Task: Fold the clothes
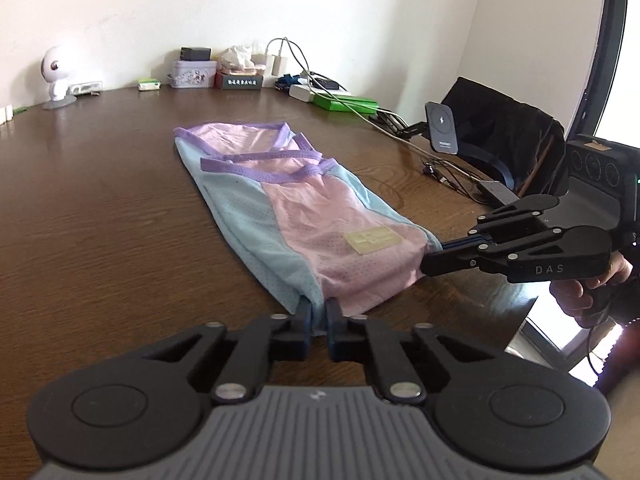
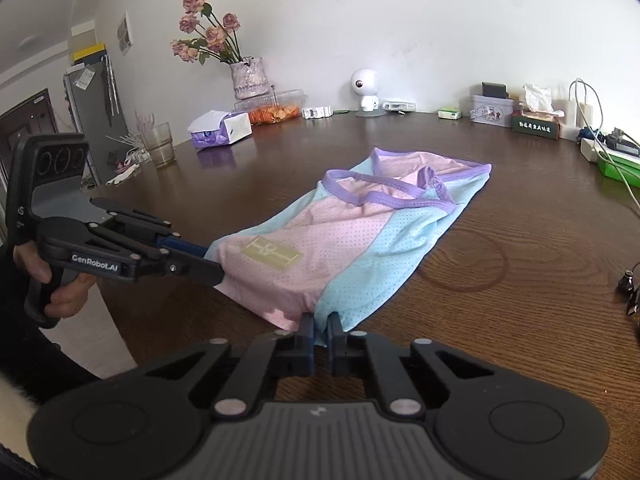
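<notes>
Left wrist: both grippers' jaws pinch the mesh top's point(image 1: 320, 236) hem on wood-grain table point(image 1: 100, 220).

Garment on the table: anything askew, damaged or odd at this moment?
Nothing stands out. The garment lies flat on the table, with the left gripper and right gripper each shut on a near hem corner.

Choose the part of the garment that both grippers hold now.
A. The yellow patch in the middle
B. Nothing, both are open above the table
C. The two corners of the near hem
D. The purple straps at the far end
C: the left gripper and the right gripper are each shut on a near hem corner of the garment, far from its straps.
</notes>
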{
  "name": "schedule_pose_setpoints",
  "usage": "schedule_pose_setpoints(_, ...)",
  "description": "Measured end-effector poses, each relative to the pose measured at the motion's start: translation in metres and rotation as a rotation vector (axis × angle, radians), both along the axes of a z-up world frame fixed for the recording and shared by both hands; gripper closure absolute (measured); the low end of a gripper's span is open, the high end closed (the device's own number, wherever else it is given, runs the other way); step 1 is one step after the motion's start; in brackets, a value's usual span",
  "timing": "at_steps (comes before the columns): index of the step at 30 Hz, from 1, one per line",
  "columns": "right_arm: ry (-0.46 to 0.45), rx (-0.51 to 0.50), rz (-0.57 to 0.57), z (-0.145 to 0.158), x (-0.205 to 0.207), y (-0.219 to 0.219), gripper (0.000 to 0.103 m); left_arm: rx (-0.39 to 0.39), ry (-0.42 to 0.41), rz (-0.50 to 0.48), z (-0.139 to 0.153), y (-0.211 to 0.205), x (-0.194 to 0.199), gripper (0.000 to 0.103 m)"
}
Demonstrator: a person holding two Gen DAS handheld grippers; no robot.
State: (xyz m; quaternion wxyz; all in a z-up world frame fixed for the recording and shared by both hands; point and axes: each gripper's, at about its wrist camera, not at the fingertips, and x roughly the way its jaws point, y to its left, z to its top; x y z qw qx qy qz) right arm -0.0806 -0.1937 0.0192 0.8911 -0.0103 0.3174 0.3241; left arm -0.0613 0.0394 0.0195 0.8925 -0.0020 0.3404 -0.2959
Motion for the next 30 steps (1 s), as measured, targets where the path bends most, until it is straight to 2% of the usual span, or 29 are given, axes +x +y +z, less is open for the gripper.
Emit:
schedule_pose_setpoints(3, 0.017, 0.024, 0.026, 0.005, -0.009, -0.008, 0.1, -0.049, 0.034, -0.033, 0.01, 0.004, -0.014, 0.099)
schedule_pose_setpoints(5, 0.013, 0.044, 0.058, 0.016, -0.021, -0.017, 0.1, -0.116, 0.046, -0.087, 0.024, 0.008, -0.026, 0.099)
schedule_pose_setpoints(7, 0.002, 0.085, 0.094, 0.031, -0.034, -0.024, 0.101, -0.181, 0.016, -0.108, 0.044, 0.015, -0.031, 0.099)
schedule_pose_setpoints(9, -0.026, 0.135, 0.114, 0.048, -0.041, -0.029, 0.101, -0.242, -0.016, -0.079, 0.06, 0.024, -0.02, 0.099)
schedule_pose_setpoints(11, -0.062, 0.174, 0.078, 0.061, -0.03, -0.031, 0.101, -0.287, -0.033, -0.042, 0.072, 0.029, -0.002, 0.1)
schedule_pose_setpoints(14, -0.094, 0.199, 0.005, 0.07, 0.001, -0.03, 0.102, -0.248, -0.028, 0.016, 0.07, 0.027, 0.04, 0.1)
schedule_pose_setpoints(17, -0.073, 0.156, -0.074, 0.058, 0.042, -0.02, 0.102, -0.187, 0.045, 0.096, 0.049, 0.022, 0.082, 0.099)
schedule_pose_setpoints(19, -0.006, 0.143, -0.119, 0.044, 0.067, -0.013, 0.102, -0.152, 0.109, 0.194, 0.031, 0.024, 0.104, 0.098)
schedule_pose_setpoints(20, 0.028, 0.116, -0.146, 0.036, 0.078, -0.009, 0.101, -0.146, 0.132, 0.196, 0.023, 0.026, 0.109, 0.097)
schedule_pose_setpoints(21, 0.048, 0.078, -0.168, 0.028, 0.083, -0.006, 0.098, -0.145, 0.152, 0.179, 0.019, 0.03, 0.11, 0.096)
schedule_pose_setpoints(22, 0.068, 0.041, -0.189, 0.021, 0.087, -0.004, 0.094, -0.145, 0.158, 0.182, 0.018, 0.033, 0.106, 0.088)
schedule_pose_setpoints(23, 0.087, 0.027, -0.197, 0.017, 0.088, -0.004, 0.093, -0.145, 0.149, 0.188, 0.021, 0.037, 0.099, 0.071)
schedule_pose_setpoints(25, 0.08, 0.048, -0.211, 0.02, 0.079, -0.011, 0.091, -0.174, 0.113, 0.191, 0.032, 0.043, 0.085, 0.055)
schedule_pose_setpoints(27, 0.056, 0.091, -0.212, 0.029, 0.068, -0.019, 0.089, -0.185, 0.108, 0.205, 0.038, 0.043, 0.075, 0.054)
schedule_pose_setpoints(30, 0.082, 0.189, -0.118, 0.032, 0.061, -0.015, 0.083, -0.105, 0.13, 0.164, 0.028, 0.022, 0.075, 0.06)
